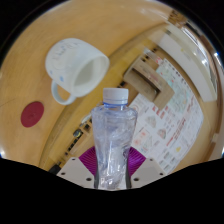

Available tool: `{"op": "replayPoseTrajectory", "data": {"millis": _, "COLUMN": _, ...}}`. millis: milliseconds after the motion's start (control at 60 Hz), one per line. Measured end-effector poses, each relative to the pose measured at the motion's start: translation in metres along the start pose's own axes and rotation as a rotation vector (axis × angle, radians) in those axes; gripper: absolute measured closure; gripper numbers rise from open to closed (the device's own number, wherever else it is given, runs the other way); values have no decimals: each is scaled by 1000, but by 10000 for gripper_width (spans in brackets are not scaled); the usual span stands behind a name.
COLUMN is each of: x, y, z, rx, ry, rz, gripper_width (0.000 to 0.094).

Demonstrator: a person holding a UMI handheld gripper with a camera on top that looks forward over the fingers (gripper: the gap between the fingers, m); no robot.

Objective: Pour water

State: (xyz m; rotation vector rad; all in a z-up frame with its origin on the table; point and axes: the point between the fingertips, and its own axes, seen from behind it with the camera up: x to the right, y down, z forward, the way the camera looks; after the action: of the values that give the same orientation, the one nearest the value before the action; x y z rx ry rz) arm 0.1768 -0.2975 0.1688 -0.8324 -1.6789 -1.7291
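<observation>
A single wide-angle camera rides on the gripper (112, 170) and looks forward along its fingers, tilted steeply against the light wooden counter (25, 75). It sits very close to the clear plastic water bottle (114, 135), with the white ceramic cup (76, 65) beyond.

No legible text; print on papers (160, 115) unreadable.

The water bottle (114, 140) is clear, glossy plastic with a matt white plastic cap (116, 96). The cup (76, 65) looks like smooth glazed white ceramic. The worktop (30, 135) is smooth wood-toned with a soft sheen. The magenta pads (90, 160) look matt.
</observation>
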Motion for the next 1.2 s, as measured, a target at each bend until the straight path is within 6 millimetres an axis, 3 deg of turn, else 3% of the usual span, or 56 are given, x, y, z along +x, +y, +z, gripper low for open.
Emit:
{"op": "replayPoseTrajectory", "data": {"millis": 17, "x": -18, "y": 1, "z": 2, "rx": 14, "ry": 6, "rz": -11, "gripper_width": 583}}
{"op": "replayPoseTrajectory", "data": {"millis": 33, "x": -11, "y": -9, "z": 3, "rx": 11, "ry": -7, "rz": -22, "gripper_width": 582}}
{"op": "replayPoseTrajectory", "data": {"millis": 83, "x": -17, "y": -15, "z": 5, "rx": 8, "ry": -28, "rz": -35, "gripper_width": 583}}
{"op": "replayPoseTrajectory", "data": {"millis": 150, "x": -26, "y": -11, "z": 4, "rx": -2, "ry": -44, "rz": -26, "gripper_width": 583}}
{"op": "replayPoseTrajectory", "data": {"millis": 250, "x": -22, "y": -5, "z": 7, "rx": -33, "ry": -53, "rz": 25, "gripper_width": 583}}
{"op": "replayPoseTrajectory", "data": {"millis": 350, "x": 4, "y": 12, "z": -1, "rx": -31, "ry": -25, "rz": 141, "gripper_width": 582}}
{"op": "replayPoseTrajectory", "data": {"millis": 467, "x": 51, "y": 37, "z": -16, "rx": 1, "ry": 8, "rz": 459, "gripper_width": 580}}
{"op": "replayPoseTrajectory", "data": {"millis": 550, "x": 93, "y": 71, "z": -30, "rx": -11, "ry": 58, "rz": 750, "gripper_width": 580}}
{"op": "replayPoseTrajectory", "data": {"millis": 600, "x": 106, "y": 82, "z": -36, "rx": -20, "ry": 72, "rz": 942, "gripper_width": 579}}
{"op": "replayPoseTrajectory", "data": {"millis": 617, "x": 115, "y": 94, "z": -39, "rx": -8, "ry": 65, "rz": 1016, "gripper_width": 578}}
{"op": "replayPoseTrajectory", "data": {"millis": 700, "x": 126, "y": 107, "z": -44, "rx": 22, "ry": 51, "rz": 1347, "gripper_width": 580}}
{"op": "replayPoseTrajectory", "data": {"millis": 733, "x": 123, "y": 101, "z": -43, "rx": 28, "ry": 57, "rz": 1464, "gripper_width": 581}}
{"op": "replayPoseTrajectory", "data": {"millis": 750, "x": 125, "y": 114, "z": -44, "rx": 43, "ry": 40, "rz": 1525, "gripper_width": 579}}
{"op": "replayPoseTrajectory", "data": {"millis": 850, "x": 107, "y": 113, "z": -40, "rx": 80, "ry": -31, "rz": 1814, "gripper_width": 579}}
{"op": "replayPoseTrajectory", "data": {"millis": 867, "x": 97, "y": 95, "z": -37, "rx": 74, "ry": -30, "rz": 1850, "gripper_width": 579}}
{"op": "replayPoseTrajectory", "data": {"millis": 883, "x": 90, "y": 105, "z": -35, "rx": 84, "ry": -63, "rz": 1885, "gripper_width": 581}}
{"op": "replayPoseTrajectory", "data": {"millis": 967, "x": 41, "y": 93, "z": -26, "rx": 55, "ry": -174, "rz": 2026, "gripper_width": 580}}
{"op": "replayPoseTrajectory", "data": {"millis": 983, "x": 30, "y": 73, "z": -23, "rx": 41, "ry": -180, "rz": 2045, "gripper_width": 580}}
{"op": "replayPoseTrajectory", "data": {"millis": 1100, "x": -31, "y": 56, "z": -12, "rx": 8, "ry": -293, "rz": 2122, "gripper_width": 580}}
{"op": "replayPoseTrajectory", "data": {"millis": 1117, "x": -35, "y": 43, "z": -11, "rx": -2, "ry": -295, "rz": 2123, "gripper_width": 580}}
{"op": "replayPoseTrajectory", "data": {"millis": 1200, "x": -70, "y": 20, "z": -2, "rx": 1, "ry": -354, "rz": 2137, "gripper_width": 580}}
